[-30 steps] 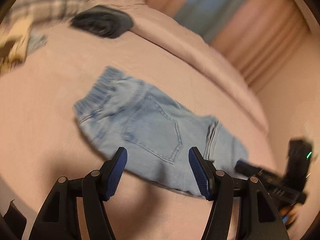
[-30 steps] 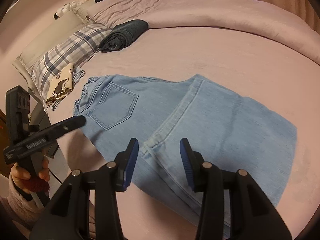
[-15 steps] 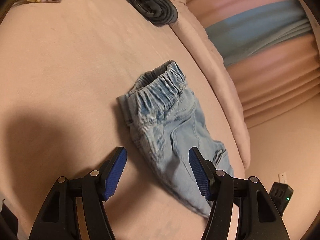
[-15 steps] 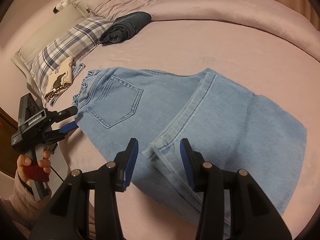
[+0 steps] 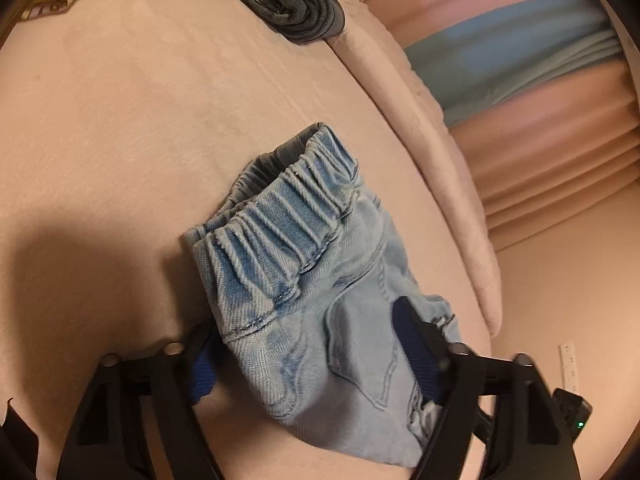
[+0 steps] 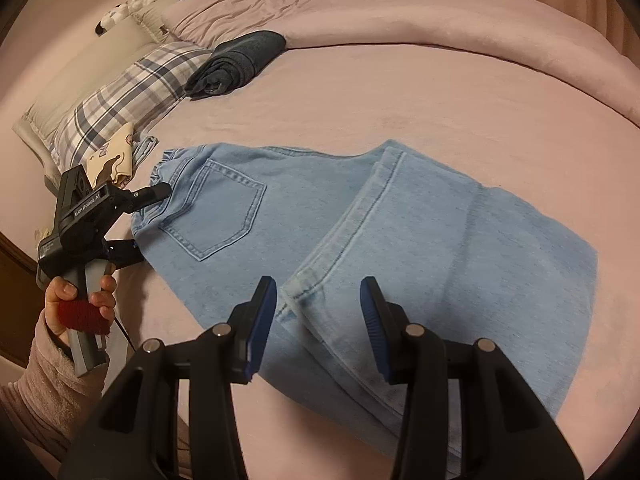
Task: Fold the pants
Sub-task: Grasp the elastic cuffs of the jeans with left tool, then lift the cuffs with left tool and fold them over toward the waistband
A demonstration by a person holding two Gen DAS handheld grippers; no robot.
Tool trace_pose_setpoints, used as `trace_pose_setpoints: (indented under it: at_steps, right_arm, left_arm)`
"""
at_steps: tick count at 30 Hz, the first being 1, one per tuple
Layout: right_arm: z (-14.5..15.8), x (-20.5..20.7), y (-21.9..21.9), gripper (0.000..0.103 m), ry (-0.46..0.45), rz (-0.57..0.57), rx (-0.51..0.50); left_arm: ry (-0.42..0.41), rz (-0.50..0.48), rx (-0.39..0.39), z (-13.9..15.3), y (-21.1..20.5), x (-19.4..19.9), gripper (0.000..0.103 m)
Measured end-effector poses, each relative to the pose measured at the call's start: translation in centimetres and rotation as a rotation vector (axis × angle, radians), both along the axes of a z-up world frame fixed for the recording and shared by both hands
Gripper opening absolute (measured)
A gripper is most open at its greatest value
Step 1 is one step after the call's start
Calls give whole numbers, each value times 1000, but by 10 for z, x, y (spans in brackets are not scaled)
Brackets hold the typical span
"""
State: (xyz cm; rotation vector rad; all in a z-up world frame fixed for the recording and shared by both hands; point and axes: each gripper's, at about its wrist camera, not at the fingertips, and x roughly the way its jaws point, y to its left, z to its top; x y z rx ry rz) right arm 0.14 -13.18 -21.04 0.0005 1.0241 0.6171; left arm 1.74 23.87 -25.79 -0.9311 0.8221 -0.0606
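The pants (image 6: 360,240) lie flat on the bed (image 6: 400,92), already doubled, with the elastic waistband (image 5: 280,216) directly ahead of the left tool (image 5: 304,344) and the hem seam just beyond the right tool (image 6: 318,312). The left tool's fingers stand apart, straddling the waistband corner, one finger partly hidden under the cloth. The right tool hovers with fingers apart, holding nothing. Close the left tool on every layer before lifting, or the lower layer may slip. The denim is pale, stiff, ribbed at the gathered waist. A rolled dark garment (image 6: 236,66) and plaid pillow (image 6: 128,100) lie far beyond.
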Motion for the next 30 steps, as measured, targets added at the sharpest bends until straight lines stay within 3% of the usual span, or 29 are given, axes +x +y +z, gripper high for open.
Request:
trace_pose_setpoints:
  at_steps: [1,3,5,10,15,25,30]
  right_arm:
    - [0,-2,-1,43,-2,-5,3]
    - [-1,-3,-3,43,-3,-9,3]
    - [-3,-6,-7,43,-4,-17,-1]
    - [-6,-8,-16,43,2,-45,6]
    - [-8,-11,-25,43,-3,-66,14]
    - [-8,-16,-42,43,-12,-108,37]
    - [-7,-19,-49,43,-15,-121,49]
  left_arm:
    - [16,8,4,-1,1,1,49]
    - [40,24,-17,-6,6,1,35]
    - [41,39,-64,-10,11,-2,31]
    - [35,40,-2,1,4,-3,23]
    - [-4,24,101,27,-11,-8,21]
    - [-159,-83,415,92,-74,-25,21]
    - [-215,-151,499,107,-107,-30,21]
